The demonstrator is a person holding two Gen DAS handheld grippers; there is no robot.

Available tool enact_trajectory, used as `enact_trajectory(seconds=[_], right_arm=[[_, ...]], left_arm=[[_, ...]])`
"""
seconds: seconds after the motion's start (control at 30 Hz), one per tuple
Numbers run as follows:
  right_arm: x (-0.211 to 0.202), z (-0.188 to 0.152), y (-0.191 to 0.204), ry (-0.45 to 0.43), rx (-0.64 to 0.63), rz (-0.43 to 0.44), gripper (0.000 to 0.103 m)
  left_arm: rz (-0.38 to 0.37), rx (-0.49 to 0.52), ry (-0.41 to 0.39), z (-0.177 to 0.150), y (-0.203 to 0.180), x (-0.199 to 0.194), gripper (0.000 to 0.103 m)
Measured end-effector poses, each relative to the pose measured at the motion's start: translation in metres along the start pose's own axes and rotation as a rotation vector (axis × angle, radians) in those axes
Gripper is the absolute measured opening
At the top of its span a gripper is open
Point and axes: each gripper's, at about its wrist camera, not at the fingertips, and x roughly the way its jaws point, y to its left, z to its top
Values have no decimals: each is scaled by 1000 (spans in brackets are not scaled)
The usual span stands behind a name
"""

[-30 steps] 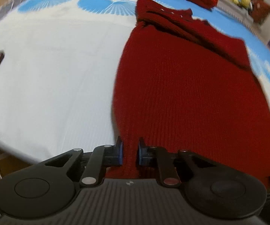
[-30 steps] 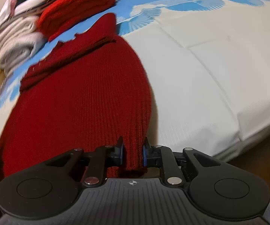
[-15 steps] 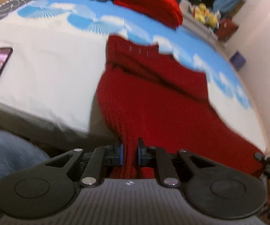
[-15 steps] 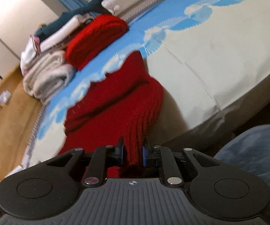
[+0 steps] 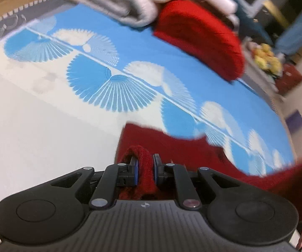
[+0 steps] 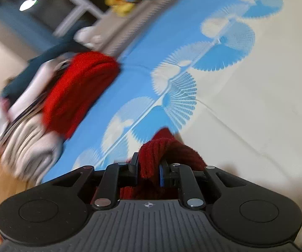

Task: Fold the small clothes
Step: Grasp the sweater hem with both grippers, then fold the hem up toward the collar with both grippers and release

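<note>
A dark red knitted garment (image 5: 184, 149) lies on a white and blue bed cover (image 5: 46, 109). My left gripper (image 5: 145, 171) is shut on a thick bunch of its hem, held above the rest of the garment. My right gripper (image 6: 148, 168) is shut on the other hem corner of the same red knit (image 6: 163, 149), which bulges over the jaws. Most of the garment is hidden below both grippers. The far end of the hem sags at the right in the left wrist view (image 5: 293, 178).
A folded bright red knit (image 5: 201, 40) sits at the far side of the bed, next to a stack of grey and white folded clothes (image 5: 125, 2); both show in the right wrist view (image 6: 75, 90). Yellow soft toys (image 5: 268, 58) lie beyond the bed.
Both grippers have carried the hem up and forward over the garment towards its collar end. The views now look across the bed at the stacked clothes, and far less of the red garment shows.
</note>
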Motion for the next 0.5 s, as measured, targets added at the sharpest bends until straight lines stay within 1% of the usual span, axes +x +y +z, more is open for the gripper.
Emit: enact_trajectory(seconds=[0.03, 0.07, 0.1, 0.13, 0.17, 0.2, 0.27, 0.3, 0.33, 0.37, 0.43, 0.47, 0.5], right_arm=[[30, 7, 4, 3, 27, -27, 24], [59, 13, 4, 5, 62, -68, 38], [83, 18, 0, -5, 93, -125, 49], [99, 21, -4, -3, 111, -192, 67], [107, 22, -14, -4, 155, -233, 69], [107, 20, -26, -16, 208, -204, 68], [99, 17, -48, -30, 271, -101, 75], [92, 16, -57, -38, 296, -88, 75], [85, 19, -61, -38, 323, -101, 76], [78, 22, -61, -42, 332, -92, 76], [58, 21, -53, -62, 288, -53, 76], [47, 15, -47, -73, 246, -42, 77], [34, 5, -42, -80, 204, -30, 78]], left_arm=[[20, -56, 18, 14, 2, 26, 31], [46, -117, 13, 23, 9, 48, 52], [79, -141, -18, 29, 17, 60, 60], [113, -158, -53, 33, 24, 68, 77], [124, -172, -86, 34, 31, 69, 88], [122, -180, -106, 32, 38, 66, 91], [109, -177, -126, 25, 50, 59, 95], [120, -181, -116, 21, 54, 54, 96], [134, -191, -93, 17, 55, 51, 96], [136, -193, -57, 13, 54, 47, 96], [144, -160, 16, 4, 47, 40, 96], [165, -129, 36, -6, 42, 33, 96], [186, -101, 35, -17, 39, 27, 97]])
